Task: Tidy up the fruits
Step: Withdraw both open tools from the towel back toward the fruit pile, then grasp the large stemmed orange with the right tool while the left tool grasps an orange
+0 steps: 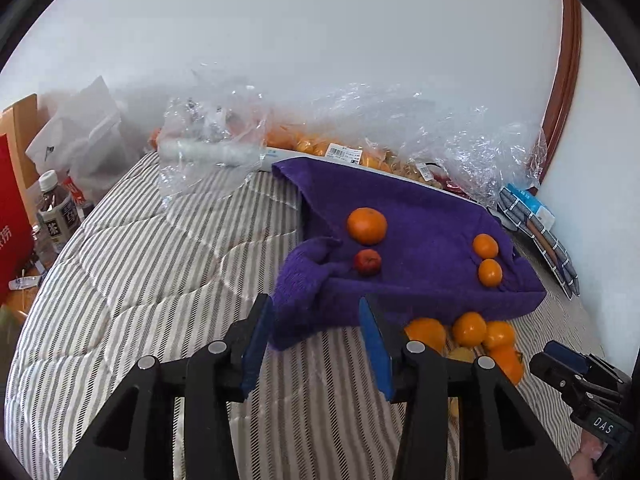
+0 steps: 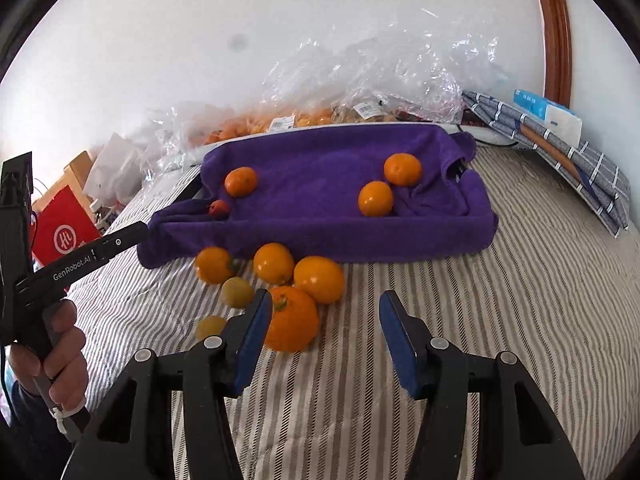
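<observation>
A purple towel (image 1: 416, 216) (image 2: 320, 168) covers a tray on the striped bed. On it lie three orange tangerines (image 1: 367, 226) (image 2: 241, 181) and a small red fruit (image 1: 367, 261) (image 2: 219, 209). In front of the towel a loose group of orange fruits (image 2: 319, 279) (image 1: 469, 329) and small yellow ones (image 2: 237, 291) lies on the bedcover. My left gripper (image 1: 316, 312) is open and empty, near the towel's front left corner. My right gripper (image 2: 325, 306) is open and empty; the biggest orange fruit (image 2: 290, 319) lies by its left finger.
Clear plastic bags (image 1: 360, 128) (image 2: 360, 80) with more fruit lie along the wall behind the towel. A folded checked cloth (image 2: 560, 148) and a blue-white box (image 2: 548, 114) sit at right. Bottles (image 1: 56, 208) and a red bag (image 2: 64, 232) stand off the bed's left edge.
</observation>
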### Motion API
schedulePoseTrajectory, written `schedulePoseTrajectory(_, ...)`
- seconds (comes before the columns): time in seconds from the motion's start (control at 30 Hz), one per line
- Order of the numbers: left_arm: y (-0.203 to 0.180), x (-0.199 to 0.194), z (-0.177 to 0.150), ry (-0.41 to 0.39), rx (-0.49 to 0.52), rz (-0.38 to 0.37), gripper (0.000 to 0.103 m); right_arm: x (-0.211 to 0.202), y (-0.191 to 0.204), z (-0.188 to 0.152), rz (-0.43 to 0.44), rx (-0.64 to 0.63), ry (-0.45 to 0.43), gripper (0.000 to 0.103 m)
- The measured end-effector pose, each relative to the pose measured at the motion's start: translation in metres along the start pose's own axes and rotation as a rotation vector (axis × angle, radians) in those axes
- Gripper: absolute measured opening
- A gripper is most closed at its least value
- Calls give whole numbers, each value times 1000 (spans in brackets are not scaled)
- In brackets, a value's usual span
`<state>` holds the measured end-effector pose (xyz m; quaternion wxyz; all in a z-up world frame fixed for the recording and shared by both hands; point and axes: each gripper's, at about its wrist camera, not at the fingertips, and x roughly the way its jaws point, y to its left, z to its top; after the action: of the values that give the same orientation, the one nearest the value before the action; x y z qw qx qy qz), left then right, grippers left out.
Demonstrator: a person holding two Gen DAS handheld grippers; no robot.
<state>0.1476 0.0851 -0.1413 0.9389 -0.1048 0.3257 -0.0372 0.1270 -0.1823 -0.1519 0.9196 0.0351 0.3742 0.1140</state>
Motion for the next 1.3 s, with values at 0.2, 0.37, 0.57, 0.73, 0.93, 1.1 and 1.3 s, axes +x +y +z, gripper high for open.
schedulePoseTrajectory(0.2, 14, -3, -9, 12, -40, -1, 48, 10, 17, -9, 32, -36, 32, 55)
schedulePoseTrajectory(0.37, 9, 1, -15, 45, -4, -3, 48, 21, 22, -8, 30, -35, 49, 54)
schedulePoseTrajectory(0.57, 10, 2, -16, 54, -8, 17, 48, 40, 24, -4, 35, -29, 119, 54)
schedulePoseTrajectory(0.73, 9, 3, -15, 53, -8, 9, 48, 47, 26, -2, 10, -36, 124, 46)
schedulePoseTrajectory(0.93, 9, 5, -16, 64, -12, -15, 48, 46, 27, -3, 2, -49, 121, 43)
schedulePoseTrajectory(1.1, 8, 10, -17, 94, -8, -16, 48, 34, 23, -5, 0, -56, 83, 43)
schedulePoseTrajectory(1.3, 9, 22, -19, 164, -2, -10, 48, 16, 4, -13, -33, -48, 57, 43)
